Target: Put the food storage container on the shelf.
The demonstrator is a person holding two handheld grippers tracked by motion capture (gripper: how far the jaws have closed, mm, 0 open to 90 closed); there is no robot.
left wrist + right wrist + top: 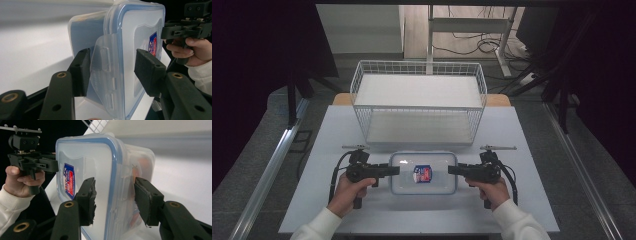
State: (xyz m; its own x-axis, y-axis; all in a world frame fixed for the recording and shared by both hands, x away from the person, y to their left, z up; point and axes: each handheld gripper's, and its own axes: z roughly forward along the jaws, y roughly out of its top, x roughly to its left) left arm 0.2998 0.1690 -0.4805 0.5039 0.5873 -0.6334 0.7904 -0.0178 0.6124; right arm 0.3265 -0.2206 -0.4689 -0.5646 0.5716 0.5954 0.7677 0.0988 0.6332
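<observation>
Container [424,173], clear with a blue-rimmed lid, lies on the table [337,130] just before the wire basket [419,100], left gripper [395,170] and right gripper [452,170] straddling its short edges, jaws spread, seemingly unclamped.

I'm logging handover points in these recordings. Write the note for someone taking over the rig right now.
Left gripper: open, jaws straddling the left end of the box at its latch flap, not clamped.
Right gripper: open, jaws either side of the box's right end, gaps visible on both pads.
Box: on the table, lid on, in front of the wire basket, between the two grippers.
Done: both grippers lined up on the box ends.
Left: probably close both, then lift the box or work the latches; nothing is gripped yet. Latch state on the right end is hard to tell.
</observation>
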